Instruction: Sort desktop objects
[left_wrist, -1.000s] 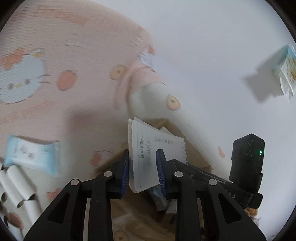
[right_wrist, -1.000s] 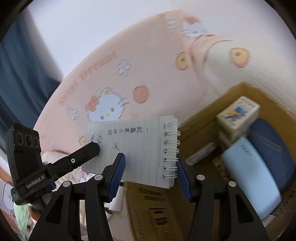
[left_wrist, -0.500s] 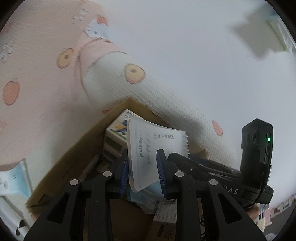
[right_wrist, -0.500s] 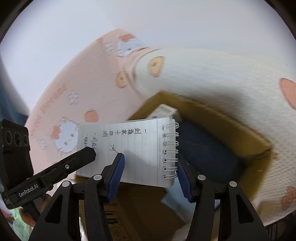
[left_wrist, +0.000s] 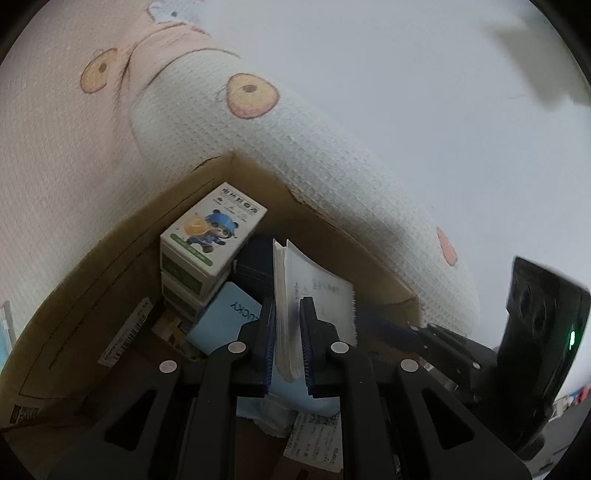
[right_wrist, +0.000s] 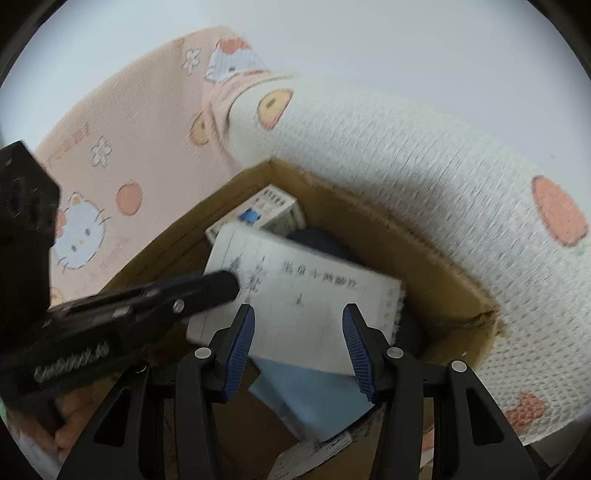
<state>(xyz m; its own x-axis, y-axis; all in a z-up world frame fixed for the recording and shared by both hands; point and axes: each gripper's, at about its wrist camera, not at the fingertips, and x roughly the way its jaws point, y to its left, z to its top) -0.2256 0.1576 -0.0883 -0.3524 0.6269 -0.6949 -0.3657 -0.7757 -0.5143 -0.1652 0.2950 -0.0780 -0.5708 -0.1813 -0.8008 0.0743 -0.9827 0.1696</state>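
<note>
Left wrist | cardboard box (left_wrist: 110, 254): carton (left_wrist: 210, 236), blue pouch (left_wrist: 225, 317) | left fingers (left_wrist: 288, 332) closing on notebook (left_wrist: 314, 295) | right fingers (right_wrist: 299, 343) closing, released.

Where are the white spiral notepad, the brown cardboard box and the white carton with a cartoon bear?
White spiral notepad (right_wrist: 306, 291), right wrist view, written page.
Brown cardboard box (left_wrist: 92, 295), left wrist view, inner wall.
White bear carton (left_wrist: 214, 229), left wrist view, top face.

A white lined notepad (right_wrist: 295, 295), brown cardboard box (left_wrist: 92, 295), pink cartoon-cat cloth (right_wrist: 129, 147), blue-padded claws.
</note>
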